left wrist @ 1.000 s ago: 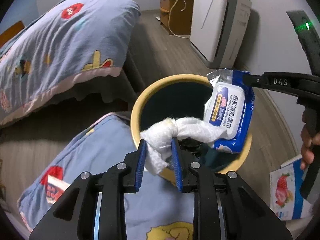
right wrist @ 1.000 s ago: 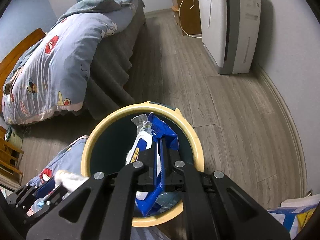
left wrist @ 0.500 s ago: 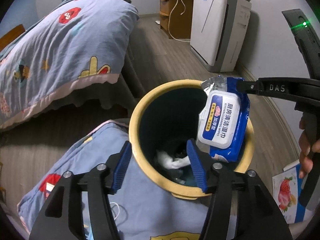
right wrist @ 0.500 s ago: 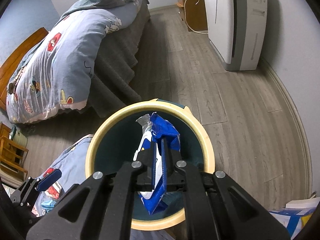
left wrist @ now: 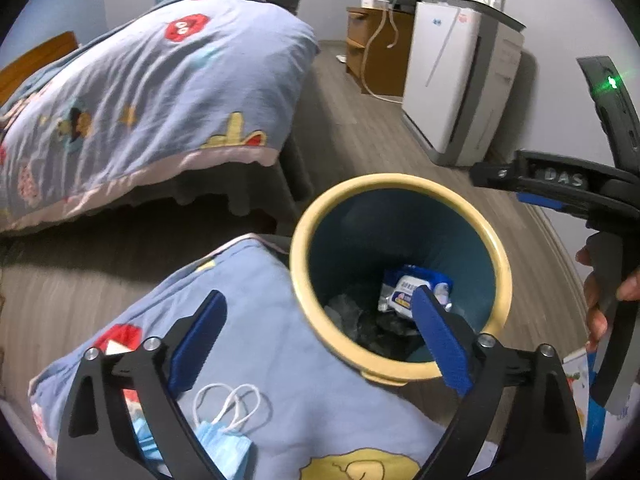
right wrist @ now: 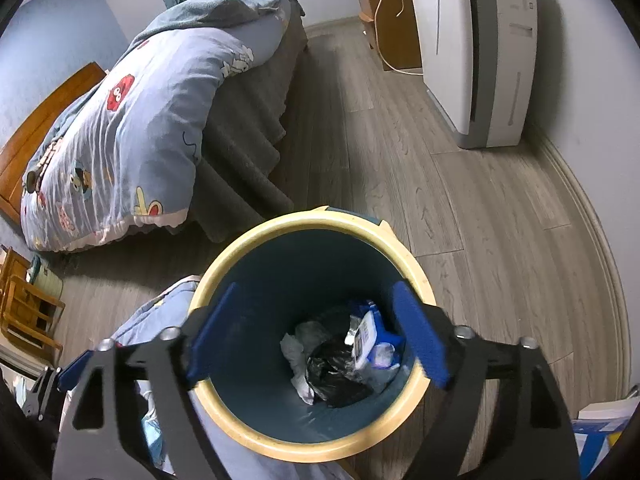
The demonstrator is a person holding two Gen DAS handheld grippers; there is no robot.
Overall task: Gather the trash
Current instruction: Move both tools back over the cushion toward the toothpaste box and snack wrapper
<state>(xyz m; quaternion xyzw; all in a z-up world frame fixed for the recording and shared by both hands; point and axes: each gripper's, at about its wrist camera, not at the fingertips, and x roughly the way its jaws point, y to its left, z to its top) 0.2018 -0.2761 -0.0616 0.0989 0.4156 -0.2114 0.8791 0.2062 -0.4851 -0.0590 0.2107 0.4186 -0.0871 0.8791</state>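
My left tool (left wrist: 318, 334) hung spread wide and held nothing, one blue finger (left wrist: 438, 340) over the near rim of the trash bin (left wrist: 298, 276), the other over the blue quilt (left wrist: 280, 364) beside the bin. My right tool (right wrist: 316, 330) was spread just as wide above the bin's mouth, empty too. Down at the bottom of the bin lay the blue wipes pack (right wrist: 370, 338), leaning against a black bag (right wrist: 334, 376), with the crumpled white tissue (right wrist: 298, 350) just beside that. A blue face mask (left wrist: 224, 436) lay on the quilt, outside the bin, under my left tool.
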